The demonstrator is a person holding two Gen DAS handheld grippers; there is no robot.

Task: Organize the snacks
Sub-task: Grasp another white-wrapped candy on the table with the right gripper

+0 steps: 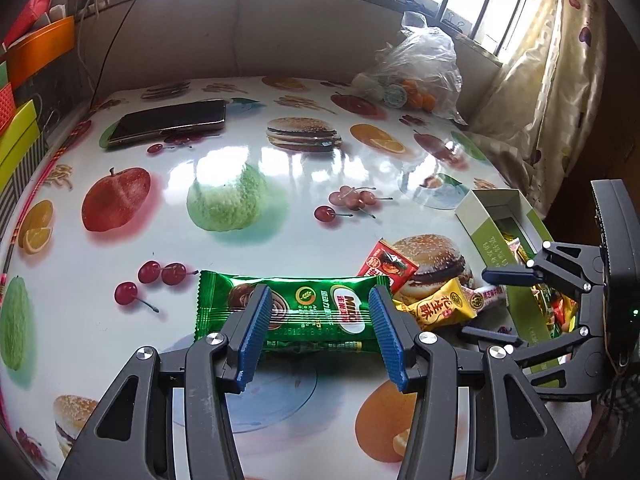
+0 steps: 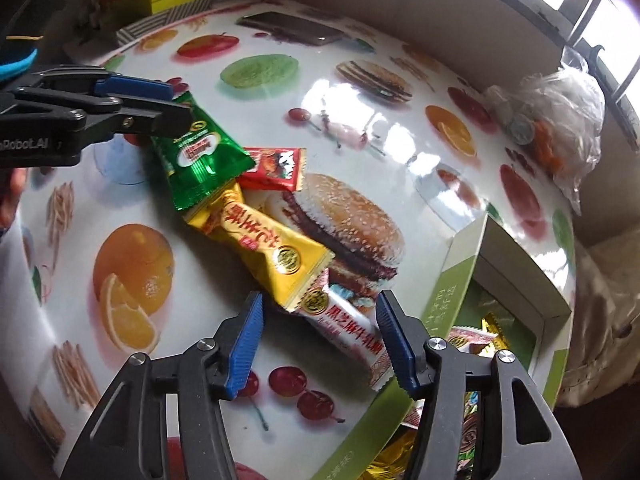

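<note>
A: left gripper [image 1: 318,312] wide open, ribbed blue pads [image 1: 254,334] straddling the green bar [image 1: 288,312], not pinching it. Glossy foil wrapper, long flat rectangle, crimped ends, lying flat on the table [image 1: 280,184]

B: right gripper [image 2: 319,342]?

A: also spread wide, holding nothing. White bar [image 2: 352,332] sits between its pads, crinkly wrapper with red print, one end touching the box [image 2: 452,276] wall

B: rest of the pile?

A: yellow packet [image 2: 268,248], shiny, pillow-shaped, lies over the white bar's far end and under the green bar's crimp. Small red packet [image 2: 276,168] just beyond, flat, squarish

B: box?

A: open green-and-white cardboard tray at the table's right edge, foil sweets [image 2: 492,332] inside. Tablecloth is slick printed vinyl. Farther back: dark phone [image 1: 170,122], crumpled clear bag [image 1: 420,68]
</note>
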